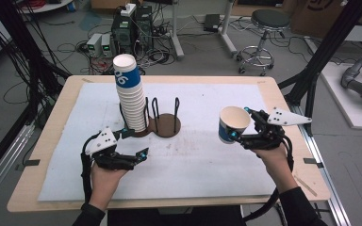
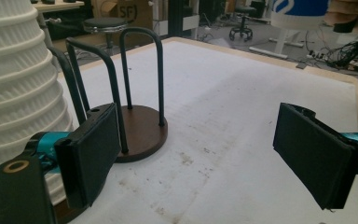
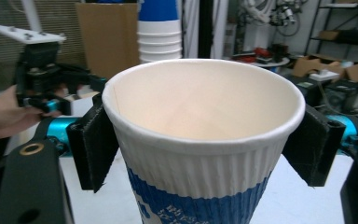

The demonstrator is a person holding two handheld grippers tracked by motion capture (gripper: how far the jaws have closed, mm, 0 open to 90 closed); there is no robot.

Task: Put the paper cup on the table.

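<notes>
From the high view, I have my right hand-held gripper clenched on a cup, upright, mouth up, over the tabletop's right side. The stack stands well off to its left, so that is the way I'd carry it; my left hand-held gripper sits nearer the stack, released.

In the left gripper view, jaws wide apart, stack just beside the holder.

In the right gripper view, both pads press the cup's ribbed wall.
</notes>
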